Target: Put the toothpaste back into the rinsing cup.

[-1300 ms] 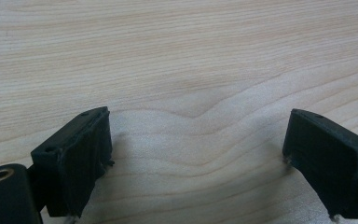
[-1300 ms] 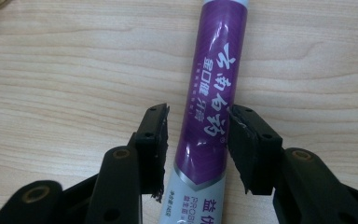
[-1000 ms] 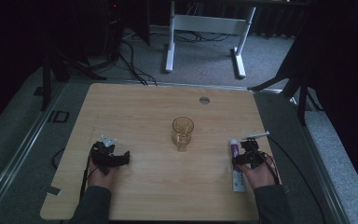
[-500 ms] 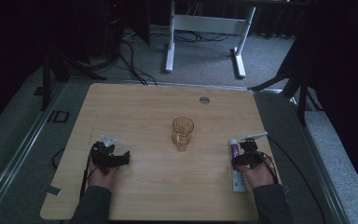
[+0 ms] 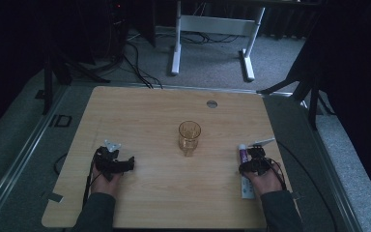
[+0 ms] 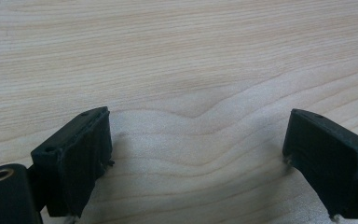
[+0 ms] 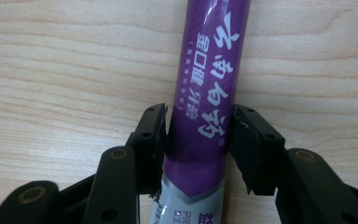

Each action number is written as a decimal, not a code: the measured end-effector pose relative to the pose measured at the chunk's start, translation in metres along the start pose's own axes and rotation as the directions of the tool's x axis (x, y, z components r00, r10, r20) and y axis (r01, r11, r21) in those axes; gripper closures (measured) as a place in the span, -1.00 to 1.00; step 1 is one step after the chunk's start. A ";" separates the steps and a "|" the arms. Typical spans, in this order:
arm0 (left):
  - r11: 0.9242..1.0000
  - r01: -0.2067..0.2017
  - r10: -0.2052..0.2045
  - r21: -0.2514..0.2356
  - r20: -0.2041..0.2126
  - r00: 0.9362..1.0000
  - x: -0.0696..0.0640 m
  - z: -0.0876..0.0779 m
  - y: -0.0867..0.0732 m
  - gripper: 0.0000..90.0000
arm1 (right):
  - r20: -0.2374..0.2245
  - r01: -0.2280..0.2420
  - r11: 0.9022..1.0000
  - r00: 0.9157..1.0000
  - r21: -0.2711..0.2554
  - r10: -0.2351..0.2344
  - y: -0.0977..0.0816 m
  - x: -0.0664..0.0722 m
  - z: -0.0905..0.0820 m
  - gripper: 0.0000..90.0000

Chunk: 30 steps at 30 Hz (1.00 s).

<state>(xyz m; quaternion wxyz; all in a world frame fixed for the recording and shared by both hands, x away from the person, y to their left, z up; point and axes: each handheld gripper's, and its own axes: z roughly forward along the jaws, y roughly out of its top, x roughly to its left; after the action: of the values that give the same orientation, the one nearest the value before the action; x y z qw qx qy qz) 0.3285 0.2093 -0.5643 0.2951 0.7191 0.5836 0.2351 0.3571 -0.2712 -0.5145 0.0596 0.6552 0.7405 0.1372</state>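
Nothing moved, left tongs [image 5: 110, 162] spread on table [image 5: 149, 111], right tongs [image 7: 199, 135] gripping purple tube [image 7: 212, 84].

High view: we look forward and down from above the person's side, taking in the whole wooden table [image 5: 145, 121] and the dim floor beyond it. Left gripper view: we sit very close to the tabletop, looking along the left gripper [image 6: 196, 154] at bare wood grain. Right gripper view: equally close, we look along the right gripper [image 7: 198, 140] at a purple tube [image 7: 209, 79]. We share that tube [image 5: 244, 166] with the high view.
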 end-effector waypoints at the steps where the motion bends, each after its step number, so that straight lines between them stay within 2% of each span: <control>1: 1.000 0.000 0.000 0.000 0.000 1.000 0.000 0.000 0.000 -0.82 | 0.000 -0.002 1.000 1.000 0.003 0.002 0.000 0.000 0.001 0.23; 19: 1.000 0.000 0.000 0.000 0.000 1.000 0.000 0.000 0.000 -0.82 | 0.023 0.012 0.999 1.000 0.036 -0.013 -0.007 0.005 0.002 0.19; 30: 1.000 0.000 0.000 0.000 0.000 1.000 0.000 0.000 0.000 -0.82 | 0.055 0.026 0.999 0.998 0.042 -0.029 -0.009 0.009 0.002 0.21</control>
<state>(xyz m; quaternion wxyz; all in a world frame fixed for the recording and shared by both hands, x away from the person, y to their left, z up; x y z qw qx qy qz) 0.3285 0.2093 -0.5643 0.2949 0.7191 0.5837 0.2350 0.3475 -0.2626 -0.5184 0.0686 0.6496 0.7502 0.1028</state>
